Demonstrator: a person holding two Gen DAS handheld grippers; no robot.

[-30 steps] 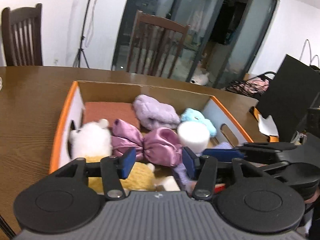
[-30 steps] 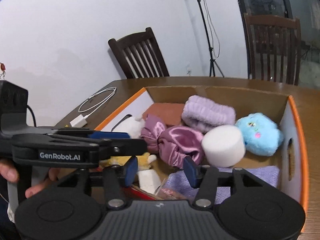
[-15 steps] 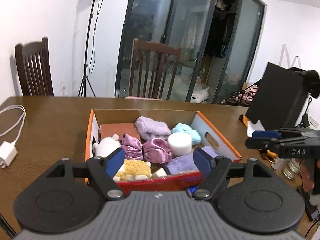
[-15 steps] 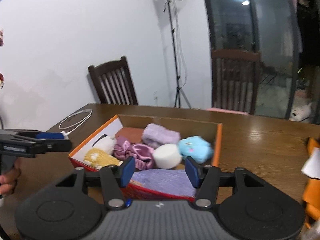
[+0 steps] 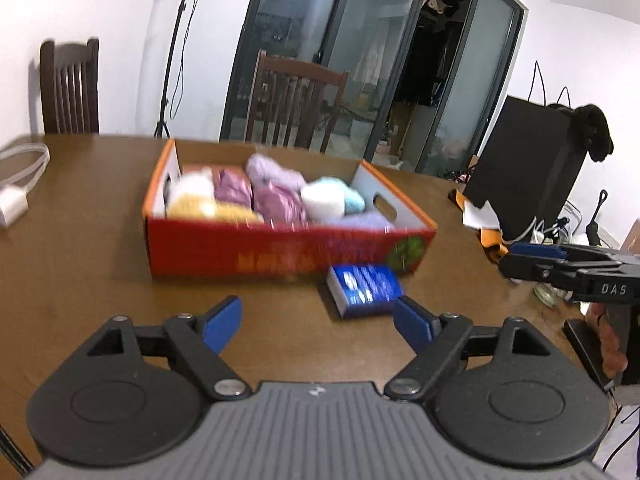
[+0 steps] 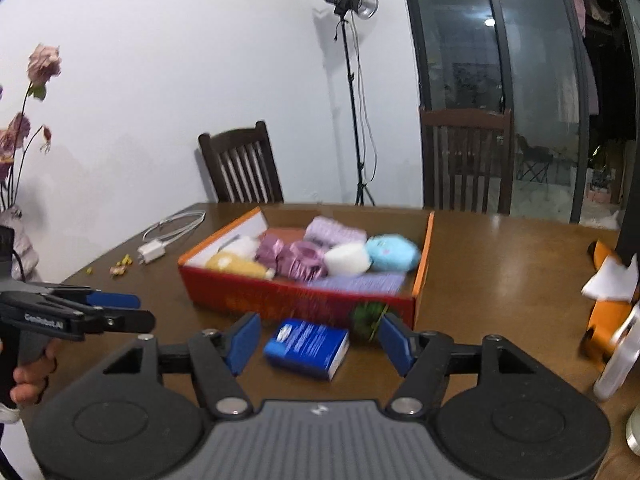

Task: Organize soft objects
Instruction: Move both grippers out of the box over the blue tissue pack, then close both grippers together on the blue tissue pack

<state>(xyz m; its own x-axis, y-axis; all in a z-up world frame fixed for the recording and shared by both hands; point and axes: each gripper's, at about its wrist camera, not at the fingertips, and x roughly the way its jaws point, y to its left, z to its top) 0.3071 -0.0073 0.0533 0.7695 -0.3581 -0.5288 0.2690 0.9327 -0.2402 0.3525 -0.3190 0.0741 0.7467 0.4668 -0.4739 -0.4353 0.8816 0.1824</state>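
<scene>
A red and orange cardboard box [image 5: 288, 250] [image 6: 296, 302] stands on the brown table [image 5: 80, 280]. It holds several soft objects: a purple satin bow [image 5: 276, 200], a white roll [image 5: 323, 200], a light blue plush [image 6: 392, 252], a lilac headband [image 6: 334, 232], a yellow plush [image 6: 236, 266] and a lilac cloth [image 6: 360, 282]. A blue packet [image 5: 364, 289] [image 6: 307, 347] lies on the table in front of the box. My left gripper [image 5: 316, 324] is open and empty, short of the box. My right gripper [image 6: 316, 342] is open and empty, with the packet between its fingers' line.
A white charger and cable [image 6: 168, 236] lie at the table's left. Orange and white items [image 6: 612, 300] and a black bag [image 5: 532, 168] are at the right. Wooden chairs [image 6: 244, 168] stand behind the table, with a light stand [image 6: 352, 92] by the wall.
Both grippers have pulled back from over the box towards the table's front edge and opened wider. The blue packet has come into view in front of the box.
</scene>
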